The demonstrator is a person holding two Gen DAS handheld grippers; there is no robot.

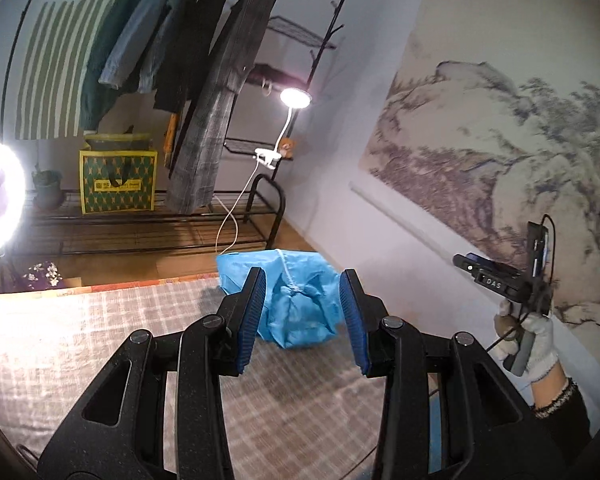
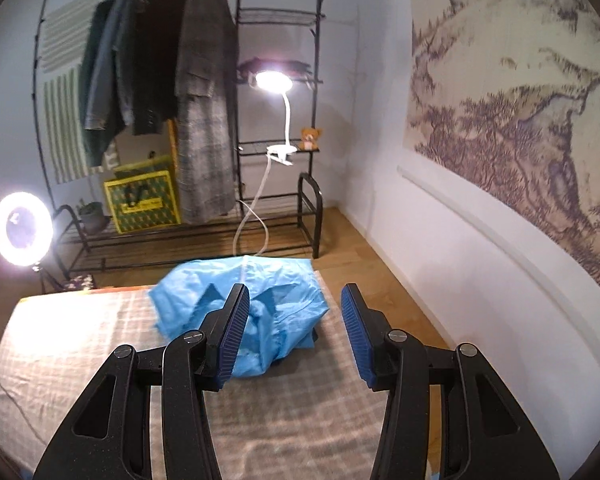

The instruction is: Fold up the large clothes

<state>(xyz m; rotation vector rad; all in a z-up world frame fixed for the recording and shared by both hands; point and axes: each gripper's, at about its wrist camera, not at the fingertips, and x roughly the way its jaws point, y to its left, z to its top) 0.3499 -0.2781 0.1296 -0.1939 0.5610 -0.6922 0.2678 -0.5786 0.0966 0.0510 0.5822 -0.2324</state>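
Judging from both views, you have hardly begun: the blue jacket (image 2: 240, 316) lies crumpled at the frame's centre on the checked bed (image 2: 80, 332), unfolded, while your left gripper (image 1: 304, 316) and right gripper (image 2: 296, 332) hang released and empty above it.

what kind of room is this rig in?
Likely a bedroom or home dressing corner set up for recording. Cues: a clothes rack hung with coats and jackets, a checked bed-like surface with a crumpled blue garment on it, and a ring light beside the rack.
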